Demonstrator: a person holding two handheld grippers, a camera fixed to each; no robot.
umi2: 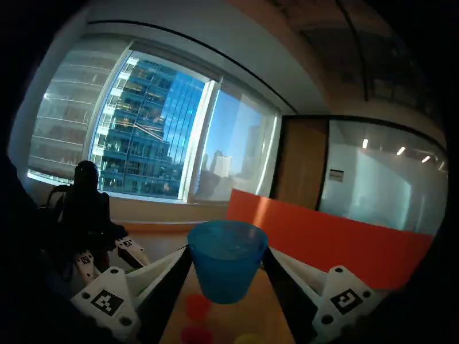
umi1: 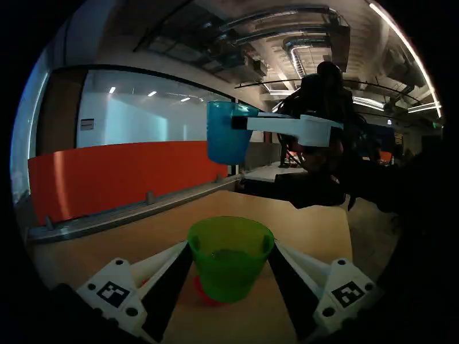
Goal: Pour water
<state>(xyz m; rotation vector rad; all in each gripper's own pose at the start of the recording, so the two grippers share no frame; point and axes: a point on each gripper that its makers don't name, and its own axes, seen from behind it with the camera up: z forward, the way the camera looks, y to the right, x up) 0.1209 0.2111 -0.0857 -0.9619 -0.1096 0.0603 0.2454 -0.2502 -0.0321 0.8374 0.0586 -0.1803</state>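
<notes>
two cups, each clamped: the left gripper (umi1: 230,247) has its fingers (umi1: 172,275) pressed on both sides of the green cup (umi1: 230,269), upright and low over the table (umi1: 310,229), a red dot (umi1: 202,288) just beside its base. the right gripper (umi2: 227,252) pinches the blue cup (umi2: 227,269) likewise, upright, held high and well apart beyond it. wood runs on to the table's far edge, beside a rail (umi1: 132,209) under the orange wall (umi1: 115,172).
</notes>
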